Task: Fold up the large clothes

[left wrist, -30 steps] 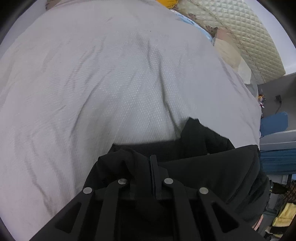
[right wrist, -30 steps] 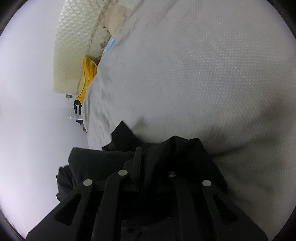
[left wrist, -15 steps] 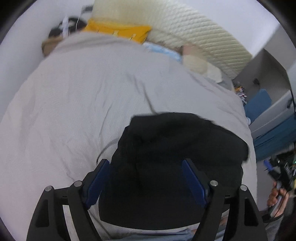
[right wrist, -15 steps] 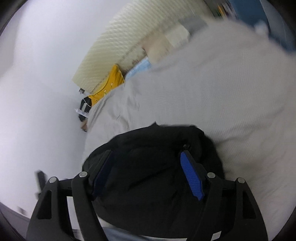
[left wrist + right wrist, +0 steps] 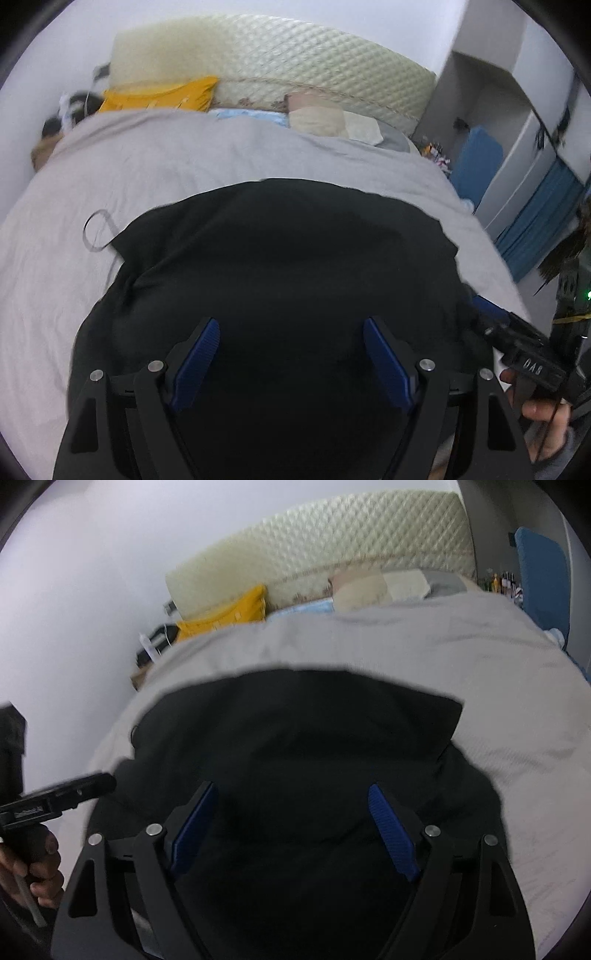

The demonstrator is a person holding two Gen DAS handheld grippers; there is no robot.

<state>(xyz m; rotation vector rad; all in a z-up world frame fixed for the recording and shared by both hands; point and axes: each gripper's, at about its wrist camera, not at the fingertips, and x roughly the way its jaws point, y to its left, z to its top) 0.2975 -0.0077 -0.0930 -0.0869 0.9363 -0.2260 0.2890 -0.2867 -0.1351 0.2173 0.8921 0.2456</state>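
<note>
Hovering nearest the lens in each wrist view, both claws are released: the left gripper (image 5: pixel 291 354) shows its blue pads (image 5: pixel 195 365) spread wide with nothing between them, and the right gripper (image 5: pixel 291 823) is the same, blue pads (image 5: pixel 393 838) well apart, gripping nothing. Under and just ahead of both lies the black garment (image 5: pixel 288 258), a dark bundle on the near part of the bed, its far edge a fairly straight line across the grey cover (image 5: pixel 184 158). In the right view the garment (image 5: pixel 295 731) shows a squared corner at its right far side; edges slightly blurred. A thin dark cord loop (image 5: pixel 96 229) trails out of the garment's left side onto the cover. At the right edge of the left view, the other gripper's body and the right hand (image 5: pixel 546 417) holding it are visible beside the garment; at the left edge of the right view, the left hand (image 5: pixel 40 867) grips its handle likewise. Farther off, past bare grey cover (image 5: pixel 406 642), a yellow pillow (image 5: pixel 162 96), a light blue cloth (image 5: pixel 251 115) and a beige pillow (image 5: pixel 317 119) sit at the bed's head. Behind them a cream quilted headboard (image 5: pixel 295 62) against the white wall. Far right, a blue panel (image 5: pixel 476 162) and white cupboard (image 5: pixel 517 122).
</note>
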